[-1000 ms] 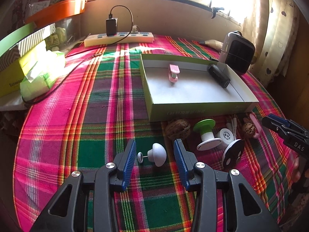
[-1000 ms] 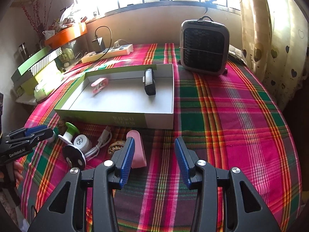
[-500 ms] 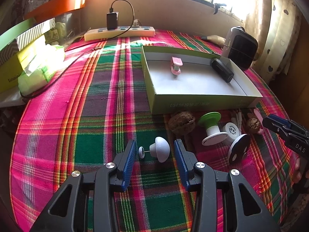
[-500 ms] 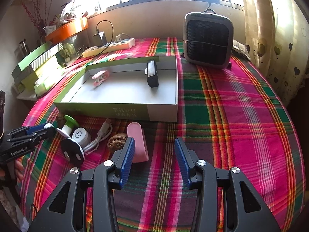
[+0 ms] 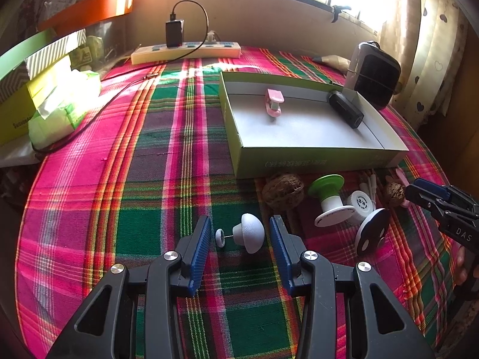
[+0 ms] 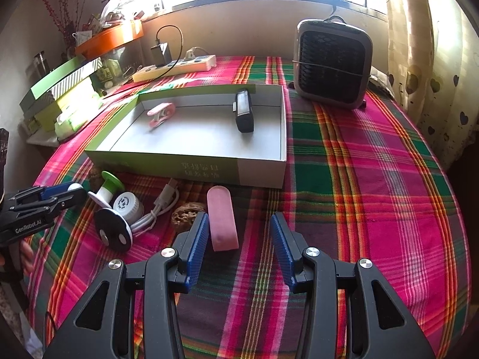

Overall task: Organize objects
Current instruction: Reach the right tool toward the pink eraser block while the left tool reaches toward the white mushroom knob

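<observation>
A white mushroom-shaped knob (image 5: 251, 232) lies on its side on the plaid tablecloth, between the blue pads of my left gripper (image 5: 240, 226). The jaws are open and touch nothing. In the right wrist view my right gripper (image 6: 239, 220) is open over a flat pink piece (image 6: 223, 218) that lies just inside its left pad. A shallow green box (image 5: 299, 161) behind holds a pink clip (image 5: 274, 103) and a black device (image 5: 344, 109). In front of the box lie a walnut (image 5: 283, 191), a green-topped spool (image 5: 327, 197), a white cap (image 5: 360, 203) and a black-and-white disc (image 5: 372, 234).
A grey heater (image 6: 333, 65) stands behind the box at the right. A power strip (image 5: 185, 52) with a charger runs along the back wall. Stacked boxes (image 5: 45, 89) crowd the left edge. A white cable (image 6: 158, 206) and a small walnut (image 6: 185, 214) lie by the pink piece.
Both views shifted only slightly. No object moved, and both grippers kept the same opening.
</observation>
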Tool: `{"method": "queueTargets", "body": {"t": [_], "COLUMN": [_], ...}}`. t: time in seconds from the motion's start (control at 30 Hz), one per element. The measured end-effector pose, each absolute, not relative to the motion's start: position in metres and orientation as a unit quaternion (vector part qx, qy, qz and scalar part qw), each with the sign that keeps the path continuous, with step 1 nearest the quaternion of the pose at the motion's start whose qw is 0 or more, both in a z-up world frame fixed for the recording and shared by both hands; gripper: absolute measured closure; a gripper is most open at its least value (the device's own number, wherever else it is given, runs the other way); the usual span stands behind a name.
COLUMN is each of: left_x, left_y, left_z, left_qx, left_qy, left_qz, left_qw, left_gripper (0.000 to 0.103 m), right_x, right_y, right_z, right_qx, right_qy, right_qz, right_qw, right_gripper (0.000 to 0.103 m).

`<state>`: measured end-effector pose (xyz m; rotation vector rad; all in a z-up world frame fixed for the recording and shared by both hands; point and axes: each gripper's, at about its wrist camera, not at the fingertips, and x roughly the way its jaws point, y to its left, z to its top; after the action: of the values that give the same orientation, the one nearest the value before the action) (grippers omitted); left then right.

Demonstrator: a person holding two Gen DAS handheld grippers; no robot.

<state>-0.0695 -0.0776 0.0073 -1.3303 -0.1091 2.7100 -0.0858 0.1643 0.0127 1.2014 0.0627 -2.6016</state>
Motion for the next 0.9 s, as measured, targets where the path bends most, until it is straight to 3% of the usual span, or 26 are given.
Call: {"method": "queueTargets", "body": {"t": [0.9], "left_x": [-0.074], "left_y": [-0.074], "left_z": [0.006], "left_qx": [-0.433], "left_qy": [-0.023], "left_qz": [0.9], "left_qw": [0.041], "left_gripper": [0.064], "right_x": [-0.102], "right_y": [0.154], "right_z": [0.001], "right_qx": [0.429], "right_qy": [0.07], "right_qz": [-0.891], "right_qw": [0.135], "right_gripper": [0.059]}}
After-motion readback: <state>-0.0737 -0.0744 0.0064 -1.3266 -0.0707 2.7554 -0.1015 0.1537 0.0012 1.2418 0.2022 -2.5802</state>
